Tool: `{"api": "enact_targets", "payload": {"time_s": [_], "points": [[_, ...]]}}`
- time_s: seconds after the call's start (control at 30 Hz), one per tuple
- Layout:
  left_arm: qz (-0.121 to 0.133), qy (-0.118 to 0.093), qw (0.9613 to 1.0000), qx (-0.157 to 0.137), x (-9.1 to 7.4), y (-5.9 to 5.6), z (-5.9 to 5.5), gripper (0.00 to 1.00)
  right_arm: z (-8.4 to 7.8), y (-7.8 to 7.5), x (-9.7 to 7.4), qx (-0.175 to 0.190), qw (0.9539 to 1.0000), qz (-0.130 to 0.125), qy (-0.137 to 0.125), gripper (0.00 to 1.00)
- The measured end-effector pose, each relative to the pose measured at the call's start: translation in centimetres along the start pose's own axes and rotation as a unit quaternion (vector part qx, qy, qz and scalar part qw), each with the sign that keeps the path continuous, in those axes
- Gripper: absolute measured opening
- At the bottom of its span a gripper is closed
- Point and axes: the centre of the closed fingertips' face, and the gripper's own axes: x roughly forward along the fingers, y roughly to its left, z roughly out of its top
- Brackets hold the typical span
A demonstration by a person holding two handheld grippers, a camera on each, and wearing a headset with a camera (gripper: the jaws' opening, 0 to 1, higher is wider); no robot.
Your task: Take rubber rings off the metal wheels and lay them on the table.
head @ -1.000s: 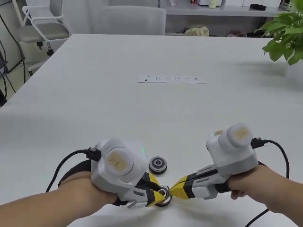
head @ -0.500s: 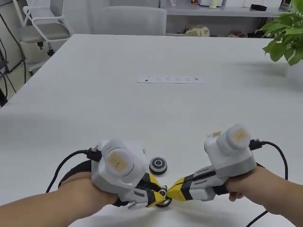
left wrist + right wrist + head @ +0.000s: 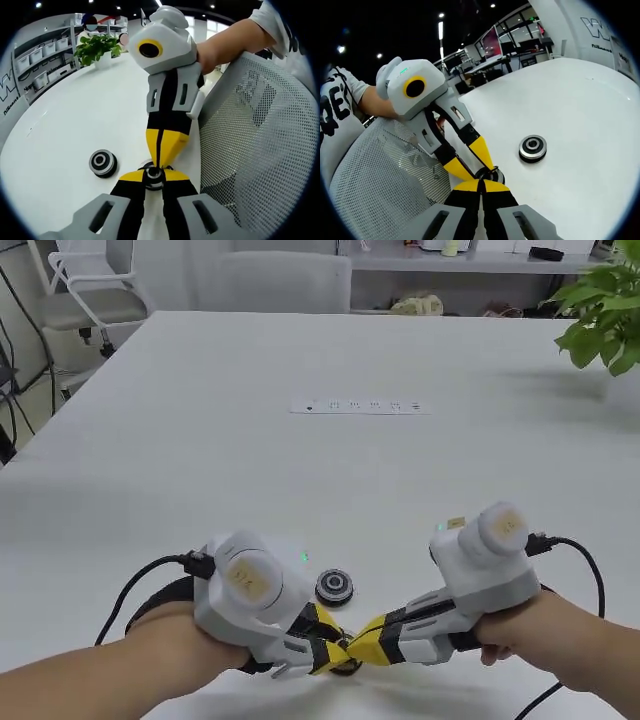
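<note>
On the white table [image 3: 200,440], the left gripper [image 3: 153,176] and right gripper [image 3: 481,187] have drawn closer, their tips now overlapping in the head view. The left fingers [image 3: 131,176] clamp a metal wheel [image 3: 153,172] at the near edge, and the right fingers are pressed together against its rim. A second wheel [image 3: 334,586] lies just beyond, unmoved. From above, the held wheel is now mostly covered. I cannot tell whether its rubber ring [image 3: 496,174] is pinched.

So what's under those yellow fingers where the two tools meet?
A small metal wheel, clamped between the left gripper's fingers. The right gripper's closed fingers touch its rim. Whether they pinch its rubber ring can't be seen, because the fingers cover it.
</note>
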Motion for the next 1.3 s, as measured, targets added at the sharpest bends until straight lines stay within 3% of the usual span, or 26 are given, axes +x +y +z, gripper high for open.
{"api": "enact_targets", "payload": {"time_s": [0.57, 1.07, 1.3], "points": [[-0.009, 0.002, 0.9999, 0.008, 0.0, 0.0, 0.2, 0.08, 0.3, -0.6, -0.4, -0.004, 1.0, -0.004, -0.001, 0.0], [-0.035, 0.005, 0.9994, 0.007, -1.5, -1.3, 1.1, 0.22, 0.7, -0.5, -0.7, 0.0, 1.0, 0.0, -0.008, 0.0], [-0.039, -0.011, 0.9987, -0.03, -2.6, -1.1, 1.5, 0.32, 0.8, -0.3, -0.7, -0.002, 1.0, 0.002, -0.009, 0.0]]}}
